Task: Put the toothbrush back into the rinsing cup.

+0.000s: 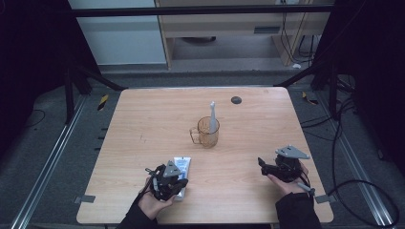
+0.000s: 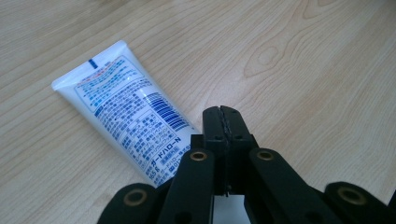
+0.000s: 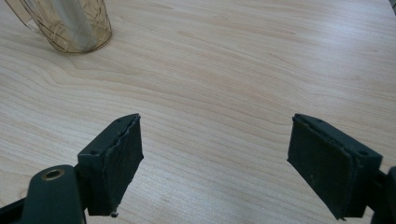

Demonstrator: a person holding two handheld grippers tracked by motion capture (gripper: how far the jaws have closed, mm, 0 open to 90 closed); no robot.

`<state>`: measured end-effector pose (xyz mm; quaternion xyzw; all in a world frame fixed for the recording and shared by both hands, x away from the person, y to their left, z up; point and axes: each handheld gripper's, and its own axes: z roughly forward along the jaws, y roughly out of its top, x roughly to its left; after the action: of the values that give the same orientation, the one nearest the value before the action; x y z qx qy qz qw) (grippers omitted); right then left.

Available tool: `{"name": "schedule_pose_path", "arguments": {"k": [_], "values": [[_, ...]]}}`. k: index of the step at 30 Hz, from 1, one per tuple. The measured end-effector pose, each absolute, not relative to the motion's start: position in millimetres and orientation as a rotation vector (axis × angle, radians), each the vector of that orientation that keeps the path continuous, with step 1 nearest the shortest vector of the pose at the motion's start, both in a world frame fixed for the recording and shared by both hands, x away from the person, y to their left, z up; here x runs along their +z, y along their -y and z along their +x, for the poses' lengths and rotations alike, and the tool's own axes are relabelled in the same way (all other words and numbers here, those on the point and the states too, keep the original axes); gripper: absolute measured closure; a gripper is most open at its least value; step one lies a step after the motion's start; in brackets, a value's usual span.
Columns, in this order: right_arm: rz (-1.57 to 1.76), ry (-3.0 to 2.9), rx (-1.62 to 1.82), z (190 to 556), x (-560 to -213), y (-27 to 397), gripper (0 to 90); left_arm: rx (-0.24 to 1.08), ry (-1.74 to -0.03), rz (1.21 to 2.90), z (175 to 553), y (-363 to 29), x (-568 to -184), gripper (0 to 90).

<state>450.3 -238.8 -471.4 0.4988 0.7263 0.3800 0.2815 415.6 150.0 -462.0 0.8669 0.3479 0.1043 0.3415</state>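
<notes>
White printed plastic tube (image 2: 126,119) lying flat on pale wood table (image 1: 143,119), touching left gripper (image 2: 223,112); jaws pressed together, empty. Right gripper (image 3: 215,163) hovering wide open, holding nothing, well apart from amber glass mug (image 1: 208,132) holding white toothbrush (image 1: 213,117). Step, by judgement: approaching tube. Next: opening jaws, straddling tube body.

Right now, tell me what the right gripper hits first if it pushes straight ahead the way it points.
Probably nothing: bare table lies ahead of the open right gripper. The cup sits off to the left of that line, though depth is unclear.
</notes>
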Motion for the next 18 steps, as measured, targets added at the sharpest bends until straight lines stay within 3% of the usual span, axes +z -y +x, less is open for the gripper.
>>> {"name": "schedule_pose_path", "arguments": {"k": [18], "values": [[1.338,-1.946,1.016,450.5,-472.0,239.3,17.8,0.277,-0.925,2.244,411.7,-161.6,-459.7,90.0]]}}
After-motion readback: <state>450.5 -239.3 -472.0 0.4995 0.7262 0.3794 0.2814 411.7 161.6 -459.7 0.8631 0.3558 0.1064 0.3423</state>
